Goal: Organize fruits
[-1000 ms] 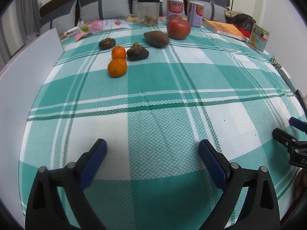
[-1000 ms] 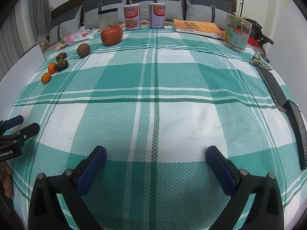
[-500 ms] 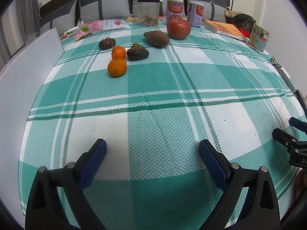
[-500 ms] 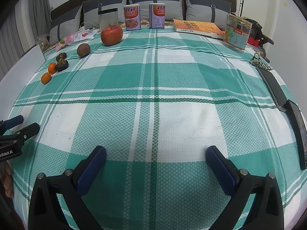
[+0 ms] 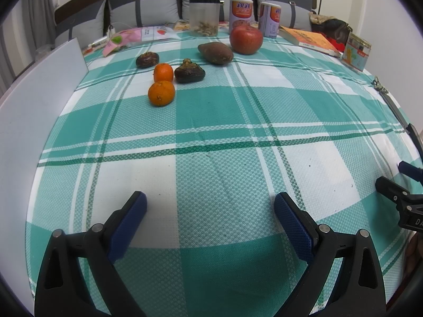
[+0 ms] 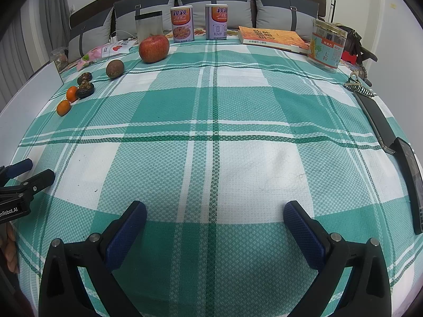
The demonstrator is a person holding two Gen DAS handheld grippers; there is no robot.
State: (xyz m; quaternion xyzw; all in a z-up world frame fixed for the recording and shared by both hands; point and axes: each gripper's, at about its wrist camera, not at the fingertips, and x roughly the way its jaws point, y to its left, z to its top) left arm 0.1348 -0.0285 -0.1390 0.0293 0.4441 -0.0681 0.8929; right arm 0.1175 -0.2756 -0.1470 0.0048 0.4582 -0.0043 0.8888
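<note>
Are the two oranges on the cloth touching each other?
Cannot tell. In the left wrist view the near orange overlaps the far orange with no gap showing; the right wrist view shows them apart, but small and distant.

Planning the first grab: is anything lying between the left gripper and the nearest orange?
Nothing visible. Only bare checked cloth lies between the open left gripper and the nearest orange; the second orange and a dark fruit sit behind it.

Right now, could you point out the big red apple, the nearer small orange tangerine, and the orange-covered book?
Big red apple [image 5: 246, 39], left wrist view, middle of its front skin.
Nearer small orange tangerine [image 5: 161, 93], left wrist view, centre of its rind.
Orange-covered book [image 6: 275, 37], right wrist view, middle of its cover.
</note>
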